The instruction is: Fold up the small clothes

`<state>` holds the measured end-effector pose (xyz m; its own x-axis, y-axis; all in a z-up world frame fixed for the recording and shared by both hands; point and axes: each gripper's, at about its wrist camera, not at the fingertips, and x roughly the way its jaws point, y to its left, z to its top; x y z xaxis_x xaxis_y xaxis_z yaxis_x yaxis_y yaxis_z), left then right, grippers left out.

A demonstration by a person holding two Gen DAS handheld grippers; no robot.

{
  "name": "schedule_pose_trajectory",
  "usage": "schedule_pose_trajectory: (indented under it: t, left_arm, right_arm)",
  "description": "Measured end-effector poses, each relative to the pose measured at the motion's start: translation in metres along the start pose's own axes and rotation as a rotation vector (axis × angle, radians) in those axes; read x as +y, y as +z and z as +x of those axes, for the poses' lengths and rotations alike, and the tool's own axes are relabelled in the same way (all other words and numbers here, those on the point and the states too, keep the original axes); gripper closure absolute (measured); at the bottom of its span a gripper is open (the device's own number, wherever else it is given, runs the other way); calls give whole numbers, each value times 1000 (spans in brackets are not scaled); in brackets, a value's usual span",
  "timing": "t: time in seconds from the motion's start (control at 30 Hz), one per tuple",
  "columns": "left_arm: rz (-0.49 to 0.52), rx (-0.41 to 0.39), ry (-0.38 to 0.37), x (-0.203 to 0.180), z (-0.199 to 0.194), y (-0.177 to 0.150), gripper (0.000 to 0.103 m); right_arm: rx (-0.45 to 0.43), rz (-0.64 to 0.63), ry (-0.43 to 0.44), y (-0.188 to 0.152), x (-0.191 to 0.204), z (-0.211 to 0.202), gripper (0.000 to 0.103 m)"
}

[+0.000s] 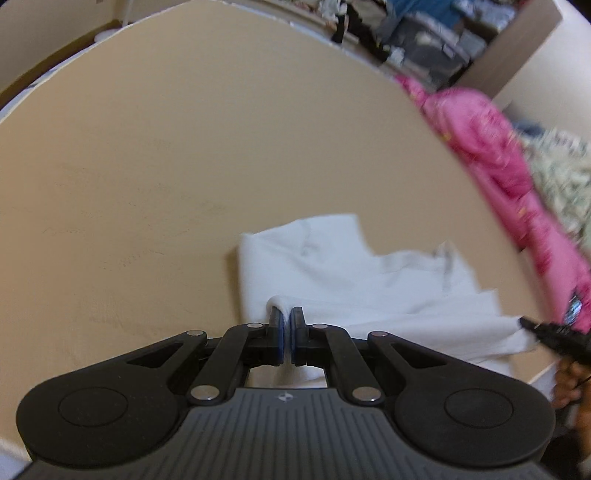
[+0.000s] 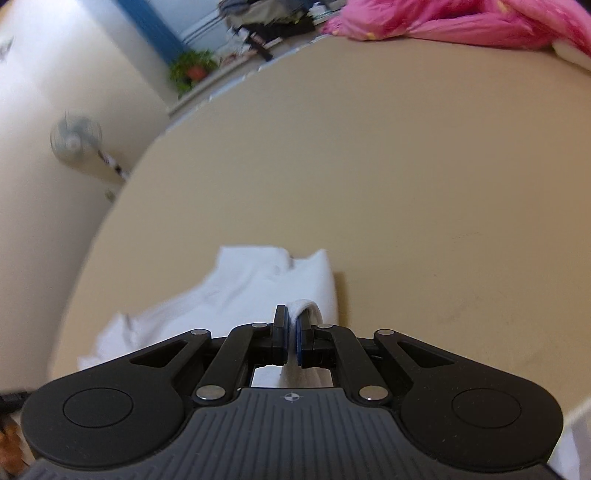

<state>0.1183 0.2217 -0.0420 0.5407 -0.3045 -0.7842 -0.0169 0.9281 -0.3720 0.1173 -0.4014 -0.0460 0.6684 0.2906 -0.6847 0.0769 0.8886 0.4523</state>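
Observation:
A small white garment [image 1: 343,266] lies partly folded on the tan table [image 1: 166,166], near its front edge. My left gripper [image 1: 287,314] is shut on the garment's left corner, a fold of white cloth pinched between its blue pads. In the right wrist view the same white garment [image 2: 240,284] spreads to the left, and my right gripper [image 2: 292,317] is shut on its right corner, cloth bunched over the right finger. The right gripper's black tip [image 1: 546,332] shows at the right edge of the left wrist view.
A pink cloth pile [image 1: 491,147] and a patterned fabric [image 1: 565,173] lie along the table's right side; the pink cloth pile [image 2: 461,18] also sits at the far edge. Cluttered shelves [image 1: 424,33], a fan [image 2: 75,140] and a potted plant [image 2: 192,70] stand beyond the tan table [image 2: 406,166].

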Motion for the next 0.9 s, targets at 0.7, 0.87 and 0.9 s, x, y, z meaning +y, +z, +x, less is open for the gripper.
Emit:
schedule_pose_trajectory:
  t: [0.7, 0.87, 0.9]
  left_arm:
    - [-135, -159, -46, 29, -43, -5, 56]
    - [-99, -104, 40, 38, -48, -15, 52]
    - [-79, -88, 64, 38, -47, -18, 52]
  right_arm:
    - [-149, -29, -76, 15, 11, -26, 71]
    - [-217, -104, -66, 14, 5, -52, 65]
    - [-206, -121, -74, 8, 3, -50, 65]
